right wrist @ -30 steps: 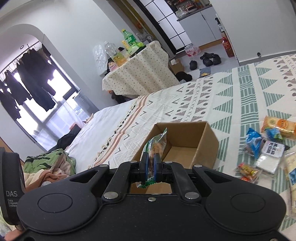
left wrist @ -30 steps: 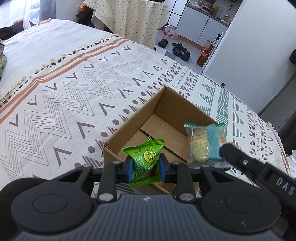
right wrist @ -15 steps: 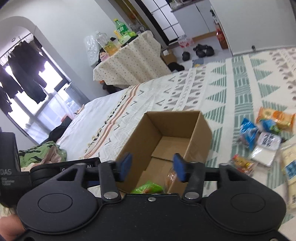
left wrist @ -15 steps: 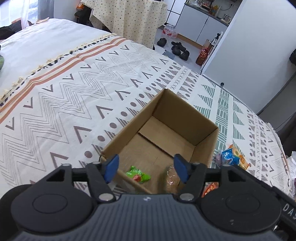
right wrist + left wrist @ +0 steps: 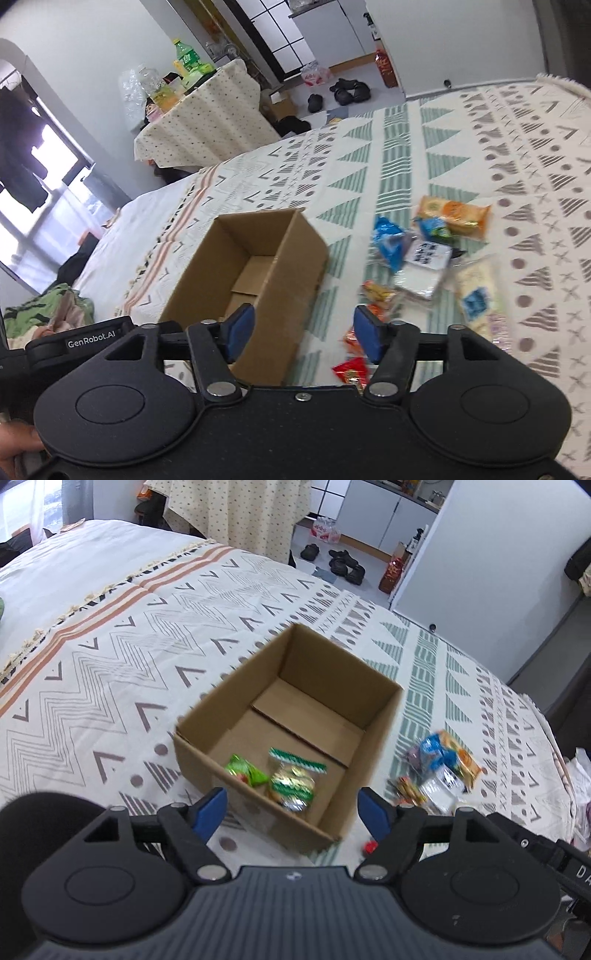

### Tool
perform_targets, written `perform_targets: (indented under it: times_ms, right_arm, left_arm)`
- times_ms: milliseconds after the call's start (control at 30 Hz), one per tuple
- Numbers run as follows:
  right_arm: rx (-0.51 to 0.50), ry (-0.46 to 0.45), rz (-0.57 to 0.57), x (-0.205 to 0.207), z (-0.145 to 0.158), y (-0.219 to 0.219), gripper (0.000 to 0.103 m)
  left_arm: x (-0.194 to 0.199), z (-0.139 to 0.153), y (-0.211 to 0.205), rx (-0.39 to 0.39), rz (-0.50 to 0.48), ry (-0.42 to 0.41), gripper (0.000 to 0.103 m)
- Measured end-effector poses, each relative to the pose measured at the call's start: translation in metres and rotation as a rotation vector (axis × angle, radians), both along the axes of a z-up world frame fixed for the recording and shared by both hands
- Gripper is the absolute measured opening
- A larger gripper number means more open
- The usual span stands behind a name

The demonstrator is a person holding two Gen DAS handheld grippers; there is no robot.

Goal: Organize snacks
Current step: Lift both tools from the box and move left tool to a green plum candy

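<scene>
Left tool (image 5: 293,812) and right tool (image 5: 303,334): both released, nothing held, "GenRobot.AI" legible on the housing beside the right one. Cardboard box (image 5: 258,686) on the bed (image 5: 110,646), holding a green packet (image 5: 245,771) and a clear green-striped packet (image 5: 293,784). Loose snack pile (image 5: 428,258) just beside the box; labels too blurred to read; likely risk is crinkly overlapping wrappers slipping or coming up in pairs when pinched.

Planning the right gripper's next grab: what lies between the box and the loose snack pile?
Only bare patterned bedspread. In the right wrist view, a strip of it separates the box from the snack pile; nothing sits on it.
</scene>
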State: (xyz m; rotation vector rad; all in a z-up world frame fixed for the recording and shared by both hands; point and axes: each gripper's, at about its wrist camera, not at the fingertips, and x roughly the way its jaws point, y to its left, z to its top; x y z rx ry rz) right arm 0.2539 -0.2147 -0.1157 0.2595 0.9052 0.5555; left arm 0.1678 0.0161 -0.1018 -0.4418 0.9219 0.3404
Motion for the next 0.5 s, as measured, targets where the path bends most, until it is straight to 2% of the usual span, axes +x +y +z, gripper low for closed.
perform_targets:
  times_ms: [133, 500]
  right_arm:
    - [0.003, 0.002, -0.014, -0.005, 0.003, -0.016, 0.062]
    - [0.023, 0.014, -0.107, -0.024, -0.005, -0.068, 0.080]
  left_arm:
    - [-0.006, -0.001, -0.020, 0.002, -0.037, 0.005, 0.078]
    - [-0.018, -0.008, -0.056, 0.018, -0.090, 0.057, 0.079]
